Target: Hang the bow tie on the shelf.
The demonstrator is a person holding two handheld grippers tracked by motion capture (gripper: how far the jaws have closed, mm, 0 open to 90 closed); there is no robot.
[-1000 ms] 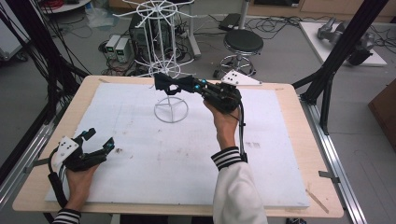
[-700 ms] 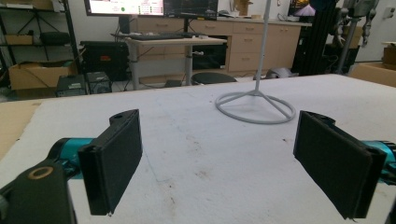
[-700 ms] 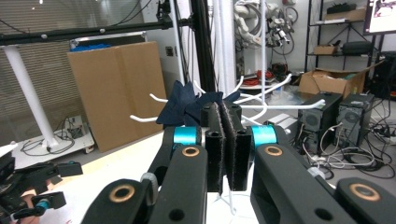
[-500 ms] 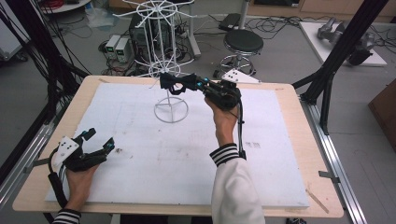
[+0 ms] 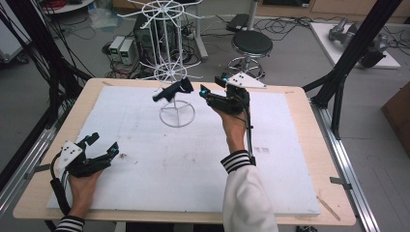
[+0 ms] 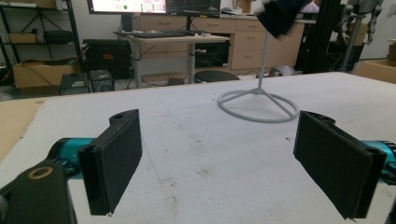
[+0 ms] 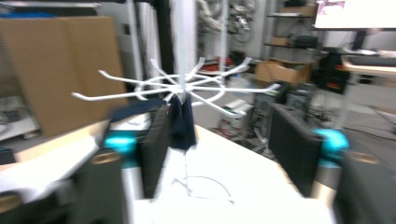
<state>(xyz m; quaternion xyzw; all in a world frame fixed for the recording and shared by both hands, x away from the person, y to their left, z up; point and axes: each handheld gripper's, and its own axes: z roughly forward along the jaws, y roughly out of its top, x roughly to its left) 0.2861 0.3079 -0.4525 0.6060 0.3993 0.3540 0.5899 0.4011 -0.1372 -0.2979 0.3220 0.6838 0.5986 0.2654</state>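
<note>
Right gripper view is motion-blurred: I can't tell what the dark cloth item (image 7: 181,122) on the white wire rack (image 7: 182,88) is, nor which arm it hangs from. In left gripper view that item (image 6: 280,14) is cut off by the top edge. High view: rack top (image 5: 169,9) runs past the frame edge, and the item (image 5: 173,90) is too small to ID. My forearms are cropped at the bottom.

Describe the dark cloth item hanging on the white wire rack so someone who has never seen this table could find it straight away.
Start at the white pad covering the wooden table, then find the tall white wire rack standing on its far side. The dark cloth item hangs from a prong of the rack's lower ring, just left of the right gripper. It is the sole dark, soft thing on that white rack.
</note>
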